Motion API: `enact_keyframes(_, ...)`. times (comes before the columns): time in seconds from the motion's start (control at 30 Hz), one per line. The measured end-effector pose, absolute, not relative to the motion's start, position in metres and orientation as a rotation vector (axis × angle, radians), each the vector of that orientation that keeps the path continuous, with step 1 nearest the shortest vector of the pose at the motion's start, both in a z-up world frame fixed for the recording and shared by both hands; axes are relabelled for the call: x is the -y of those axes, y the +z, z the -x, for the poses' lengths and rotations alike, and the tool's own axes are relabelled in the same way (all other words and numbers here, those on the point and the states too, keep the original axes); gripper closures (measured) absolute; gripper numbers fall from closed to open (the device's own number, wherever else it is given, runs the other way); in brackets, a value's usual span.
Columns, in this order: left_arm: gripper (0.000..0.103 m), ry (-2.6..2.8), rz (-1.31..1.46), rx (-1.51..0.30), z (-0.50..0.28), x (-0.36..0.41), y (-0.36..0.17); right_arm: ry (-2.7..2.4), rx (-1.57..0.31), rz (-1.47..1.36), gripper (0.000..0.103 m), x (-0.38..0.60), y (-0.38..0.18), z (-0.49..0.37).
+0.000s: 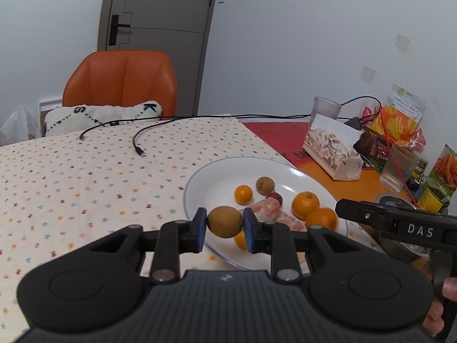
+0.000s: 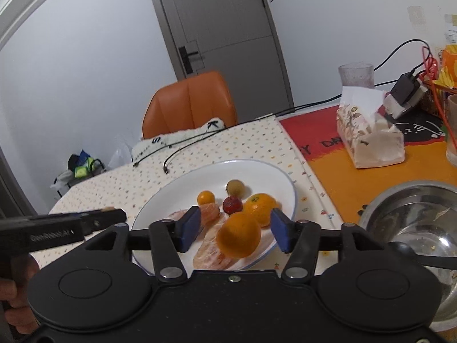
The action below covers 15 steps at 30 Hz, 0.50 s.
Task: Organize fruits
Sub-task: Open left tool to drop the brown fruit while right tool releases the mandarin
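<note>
A white plate with a blue rim holds two mandarins, peeled citrus segments, a small orange fruit, a brown fruit and a red one. My left gripper is shut on a round brown fruit just above the plate's near rim. In the right wrist view, my right gripper stands open over the plate. A blurred mandarin sits between its blue pads with a gap on each side.
A steel bowl with a dark spoon stands to the right of the plate. Behind it are a tissue pack, glasses, a charger and snack bags. Black cables lie on the dotted tablecloth. An orange chair stands beyond the table.
</note>
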<state>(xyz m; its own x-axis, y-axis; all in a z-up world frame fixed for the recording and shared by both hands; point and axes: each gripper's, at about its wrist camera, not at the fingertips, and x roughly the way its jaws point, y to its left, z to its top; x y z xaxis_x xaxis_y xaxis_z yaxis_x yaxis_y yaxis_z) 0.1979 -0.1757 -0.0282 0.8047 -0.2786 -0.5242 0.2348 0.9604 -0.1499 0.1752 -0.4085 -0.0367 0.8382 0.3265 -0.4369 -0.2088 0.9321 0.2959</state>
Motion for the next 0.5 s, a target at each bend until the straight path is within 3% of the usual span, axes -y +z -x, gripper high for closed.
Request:
enact_keyframes(0.2, 0.075, -0.300, 0.069, -0.583, -0.199, 0.188, -0.030, 0.269, -0.508, -0.278, 0.048, 0.421, -0.039, -0.172)
enact_keyframes(0.4, 0.053, -0.294, 0.055, -0.576, -0.195, 0.187, -0.028, 0.271, -0.517, -0.284, 0.048, 0.423, -0.043, -0.171)
enact_keyframes(0.5, 0.050, -0.268, 0.073, -0.573, -0.194, 0.177, -0.027, 0.276, -0.524, -0.289, 0.048, 0.421, -0.046, -0.170)
